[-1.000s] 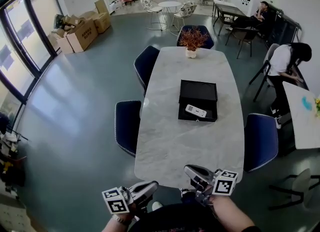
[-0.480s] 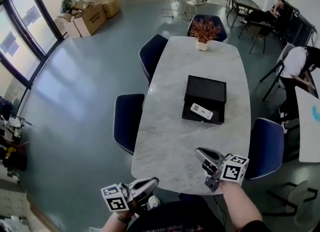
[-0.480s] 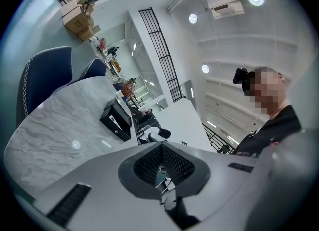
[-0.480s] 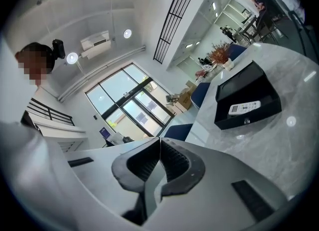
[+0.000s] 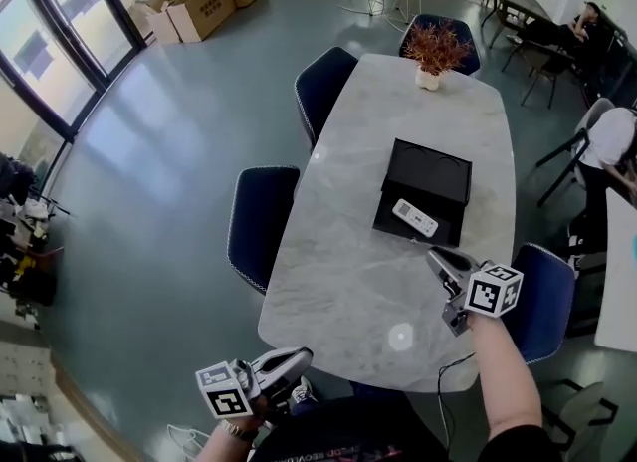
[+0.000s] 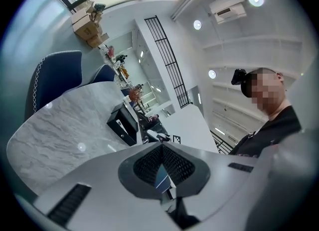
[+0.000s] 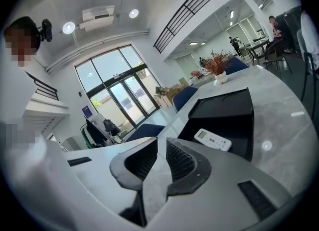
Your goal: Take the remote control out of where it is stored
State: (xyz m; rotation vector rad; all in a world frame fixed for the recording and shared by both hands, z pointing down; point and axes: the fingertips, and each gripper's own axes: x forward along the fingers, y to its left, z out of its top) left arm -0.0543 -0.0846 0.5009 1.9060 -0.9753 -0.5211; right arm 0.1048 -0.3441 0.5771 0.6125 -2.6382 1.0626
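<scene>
A white remote control [image 5: 415, 218] lies in the open front drawer of a black box [image 5: 434, 172] in the middle of the marble table [image 5: 348, 281]. My right gripper [image 5: 445, 262] hovers over the table just short of the drawer. In the right gripper view the remote control [image 7: 213, 140] and the black box [image 7: 225, 109] lie ahead, and my right gripper [image 7: 160, 149] has its jaws opening a narrow gap with nothing between them. My left gripper [image 5: 290, 358] hangs below the table's near edge. In its own view my left gripper [image 6: 162, 151] is shut and empty.
A potted plant [image 5: 434, 52] stands at the table's far end. Blue chairs [image 5: 261, 226] line the left side, and another chair [image 5: 545, 296] stands at the right beside my right arm. A person [image 5: 609, 141] bends at the right edge. Cardboard boxes [image 5: 204, 4] sit far left.
My right gripper has moved forward over the table toward the black box, and its jaws have parted a little. The left gripper stays low at the near edge.
</scene>
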